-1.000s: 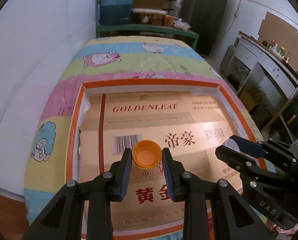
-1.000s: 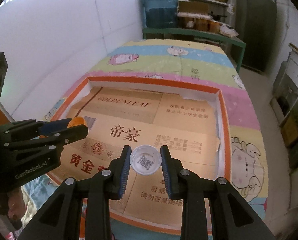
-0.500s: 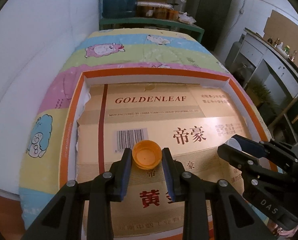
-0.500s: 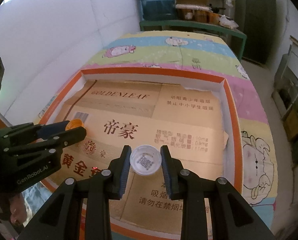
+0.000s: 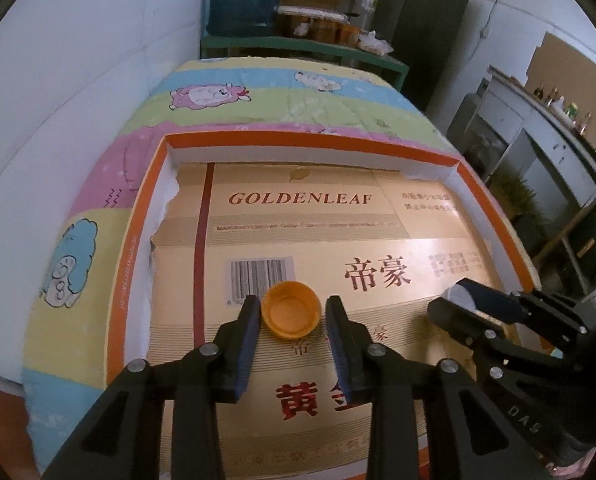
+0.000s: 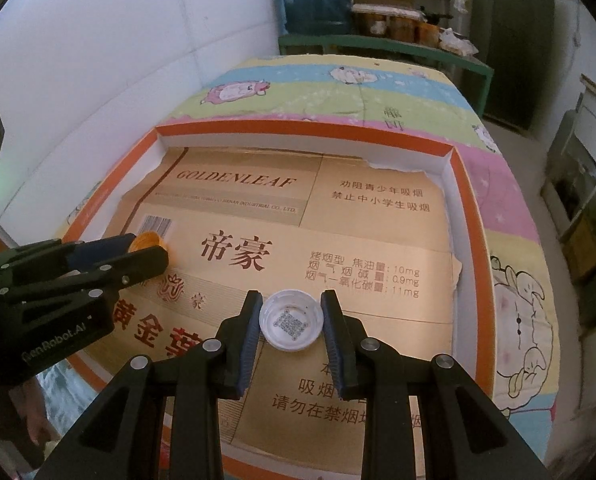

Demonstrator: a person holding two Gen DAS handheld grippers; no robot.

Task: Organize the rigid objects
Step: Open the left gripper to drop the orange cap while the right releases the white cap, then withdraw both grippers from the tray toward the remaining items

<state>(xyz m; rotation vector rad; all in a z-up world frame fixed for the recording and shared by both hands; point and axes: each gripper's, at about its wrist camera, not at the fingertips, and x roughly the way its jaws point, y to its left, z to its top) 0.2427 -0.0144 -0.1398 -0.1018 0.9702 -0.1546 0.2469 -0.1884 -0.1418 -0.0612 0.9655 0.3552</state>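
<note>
Orange cap (image 5: 291, 310) in our left claw (image 5: 292, 322), clear cap (image 6: 290, 318) in our right claw (image 6: 291, 322): we are gripping both above the tray (image 5: 473, 184); neither is placed yet.

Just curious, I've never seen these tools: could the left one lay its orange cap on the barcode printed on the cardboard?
Probably yes. The left gripper holds the orange cap just beside the barcode, with only bare cardboard between them.
</note>
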